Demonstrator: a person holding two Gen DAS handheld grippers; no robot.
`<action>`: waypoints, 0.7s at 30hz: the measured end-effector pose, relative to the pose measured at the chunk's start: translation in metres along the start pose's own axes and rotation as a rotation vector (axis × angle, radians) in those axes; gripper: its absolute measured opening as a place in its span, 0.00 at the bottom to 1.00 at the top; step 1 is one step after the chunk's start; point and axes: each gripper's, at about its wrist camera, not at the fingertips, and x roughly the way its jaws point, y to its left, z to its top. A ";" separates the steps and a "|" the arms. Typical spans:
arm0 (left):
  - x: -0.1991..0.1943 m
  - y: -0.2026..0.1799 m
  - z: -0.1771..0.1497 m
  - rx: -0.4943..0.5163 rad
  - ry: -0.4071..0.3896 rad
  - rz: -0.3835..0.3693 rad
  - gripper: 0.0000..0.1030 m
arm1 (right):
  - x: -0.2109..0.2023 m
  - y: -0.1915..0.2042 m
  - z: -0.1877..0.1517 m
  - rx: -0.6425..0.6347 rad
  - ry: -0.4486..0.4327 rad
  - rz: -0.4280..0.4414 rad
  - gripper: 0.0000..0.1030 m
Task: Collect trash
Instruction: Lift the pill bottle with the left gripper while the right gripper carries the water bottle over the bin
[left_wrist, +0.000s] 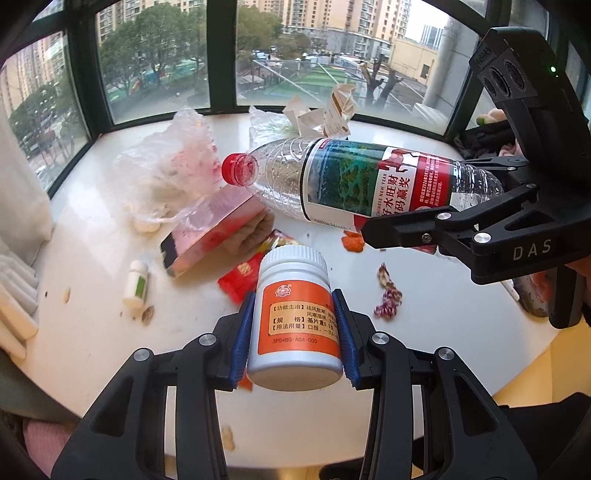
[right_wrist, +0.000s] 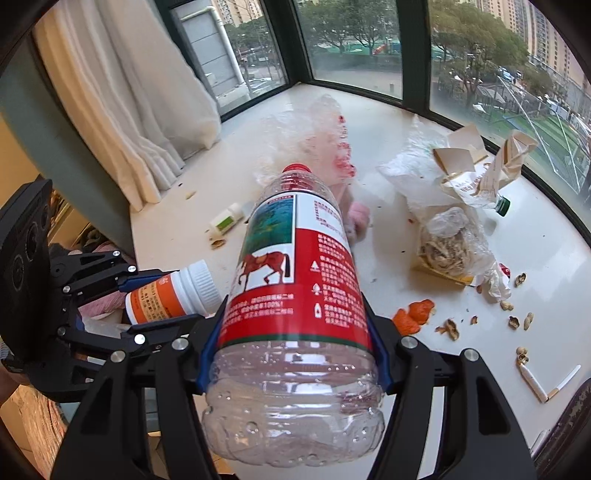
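Setting: white bay-window ledge, towers outside.
Left gripper: blue pads clamp the white pill jar, lower centre; rigid, light, smooth-sided.
Right gripper: squeezes the empty plastic bottle mid-body; likely light, crushable, slippery.
Clutter: plastic bags, peanut shells, cigarettes, orange peel litter ledge.

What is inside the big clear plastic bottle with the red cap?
The plastic bottle looks empty: only small droplets cling to its clear wall near the base. The red and white label hides the middle part, so what is behind it cannot be seen.
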 end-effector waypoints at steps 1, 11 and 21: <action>-0.005 0.000 -0.004 -0.004 -0.001 0.005 0.37 | -0.001 0.006 -0.002 -0.005 0.001 0.006 0.59; -0.075 0.022 -0.066 -0.075 -0.010 0.108 0.37 | -0.004 0.098 -0.022 -0.100 0.009 0.125 0.59; -0.159 0.052 -0.169 -0.211 0.016 0.259 0.37 | 0.001 0.205 -0.046 -0.253 0.056 0.290 0.59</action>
